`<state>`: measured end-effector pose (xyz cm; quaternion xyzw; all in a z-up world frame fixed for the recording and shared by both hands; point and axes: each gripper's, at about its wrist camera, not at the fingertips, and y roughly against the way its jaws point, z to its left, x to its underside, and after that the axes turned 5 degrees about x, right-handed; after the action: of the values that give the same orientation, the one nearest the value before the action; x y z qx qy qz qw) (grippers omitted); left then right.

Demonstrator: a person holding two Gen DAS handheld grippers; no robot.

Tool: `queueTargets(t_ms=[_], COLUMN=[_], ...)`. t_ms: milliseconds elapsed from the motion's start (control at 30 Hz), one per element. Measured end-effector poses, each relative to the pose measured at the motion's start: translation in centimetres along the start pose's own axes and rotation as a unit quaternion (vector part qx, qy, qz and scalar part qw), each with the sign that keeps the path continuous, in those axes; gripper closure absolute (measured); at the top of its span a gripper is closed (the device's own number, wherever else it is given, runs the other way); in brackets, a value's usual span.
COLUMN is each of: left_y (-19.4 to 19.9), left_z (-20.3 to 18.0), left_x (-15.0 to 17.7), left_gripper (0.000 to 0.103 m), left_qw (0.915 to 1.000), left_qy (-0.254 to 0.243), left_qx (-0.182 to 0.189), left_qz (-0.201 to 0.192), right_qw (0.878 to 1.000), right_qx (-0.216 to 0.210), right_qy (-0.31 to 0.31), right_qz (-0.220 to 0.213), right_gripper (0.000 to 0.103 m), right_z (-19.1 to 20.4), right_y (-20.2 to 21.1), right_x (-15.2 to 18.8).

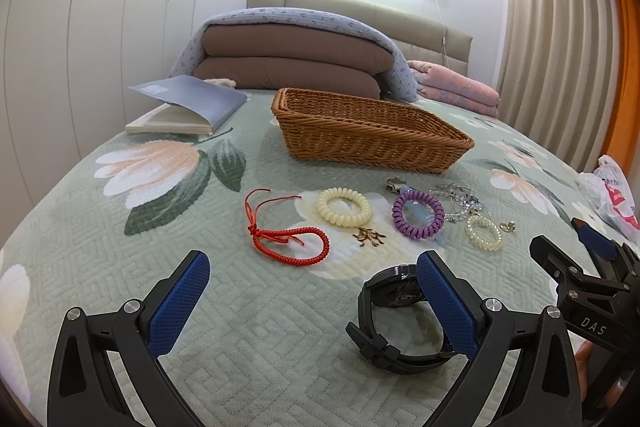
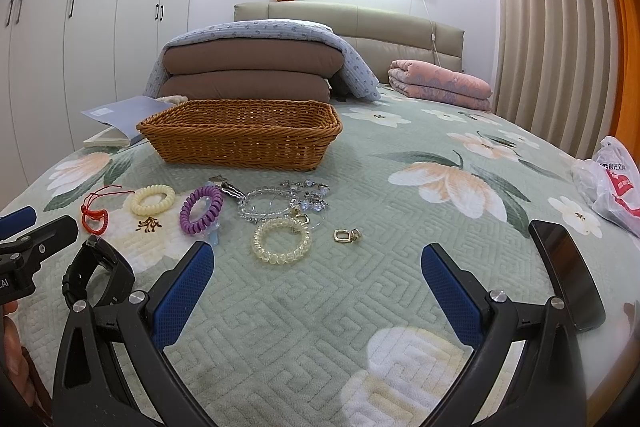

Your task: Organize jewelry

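Jewelry lies loose on the green quilted floral bedspread [image 2: 320, 307], in a row between the near edge of the bed and the rectangular brown wicker basket [image 2: 240, 139], which stands farther up the bed and appears empty. From the left side of the bed to the right: a red braided cord bracelet [image 1: 288, 231], a cream plastic spiral band [image 1: 344, 206], a purple plastic spiral band [image 1: 417, 214], a tangle of clear crystal bead strands [image 2: 280, 203], a translucent spiral band [image 2: 281, 241] and a small gold metal charm [image 2: 347, 235]. A black rubber-strap wristwatch [image 1: 396, 319] stands on edge nearest the near edge.

Gripper state: the left gripper [image 1: 312, 303] is released, jaws wide, with its right blue textured pad beside the wristwatch. The right gripper [image 2: 316, 291] is also released and holds nothing.

Probable faults:
- Bead strands overlap a silver metal clip [image 2: 228, 185] and each other. Lifting one strand is likely to drag the others.
- The gold charm is small and flat; the plush, yielding bedspread may let it sink, so the pads could pinch fabric instead.
- Spiral bands are springy and smooth and may squirt from the pads.
- The wristwatch is rounded and stands unsupported, so a glancing touch could topple it.
- A black phone [image 2: 568, 275] lies near the right gripper, exposed to an accidental knock.
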<state>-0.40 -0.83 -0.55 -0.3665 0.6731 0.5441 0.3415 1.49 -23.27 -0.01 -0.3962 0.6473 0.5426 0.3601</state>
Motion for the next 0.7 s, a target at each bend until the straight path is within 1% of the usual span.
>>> queueTargets(t_ms=[100,167,200,267,333,367,467,500,567,600,633,667,700], left_y=[0.0,-0.1,-0.2,-0.2,0.3,0.7,1.3,1.2,0.9,0.7,0.4,0.2,0.0], left_z=[0.0,0.0,0.0,0.0,-0.2,-0.4,-0.4,-0.3,0.1,0.3,0.5,0.6,0.7], left_x=[0.0,-0.1,-0.2,-0.1,0.2,0.4,0.4,0.3,0.1,0.2,0.2,0.3,0.3], left_gripper=[0.000,0.000,0.000,0.000,0.000,0.000,0.000,0.000,0.001,0.003,0.009,0.013,0.023], left_qw=[1.0000,0.9999,0.9997,0.9982,0.9976,0.9977,0.9981,0.9979,0.9971,0.9963,0.9951,0.9940,0.9933], left_qy=[-0.001,0.000,0.001,0.006,0.000,-0.009,-0.016,-0.014,-0.005,0.003,0.010,0.014,0.015], left_qx=[0.000,0.001,0.009,0.037,0.040,0.039,0.031,0.029,0.037,0.048,0.058,0.063,0.065], left_qz=[0.002,0.012,0.024,0.048,0.057,0.055,0.051,0.055,0.065,0.071,0.080,0.088,0.094], right_qw=[1.000,1.000,1.000,1.000,1.000,1.000,0.999,0.999,0.999,0.999,0.999,0.999,0.999], right_qx=[0.000,-0.001,-0.006,-0.015,-0.023,-0.025,-0.032,-0.031,-0.028,-0.033,-0.038,-0.038,-0.035], right_qy=[0.000,0.001,0.002,0.002,0.002,0.003,0.007,0.010,0.011,0.011,0.012,0.014,0.014], right_qz=[0.000,-0.002,-0.003,-0.005,-0.004,-0.001,0.006,0.010,0.014,0.017,0.021,0.026,0.030], right_gripper=[0.000,0.000,0.000,0.000,0.000,0.000,0.012,0.013,0.015,0.018,0.020,0.026,0.028], right_z=[0.0,0.0,0.0,-0.2,-0.3,-0.4,-0.7,-0.7,-1.1,-1.4,-1.6,-1.7,-1.9], right_y=[0.1,0.1,0.3,0.5,0.6,0.6,0.4,0.2,0.0,-0.1,-0.3,-0.4,-0.7], right_x=[0.0,0.0,0.0,0.0,-0.1,-0.2,-0.3,-0.4,-0.6,-0.8,-1.0,-1.2,-1.4])
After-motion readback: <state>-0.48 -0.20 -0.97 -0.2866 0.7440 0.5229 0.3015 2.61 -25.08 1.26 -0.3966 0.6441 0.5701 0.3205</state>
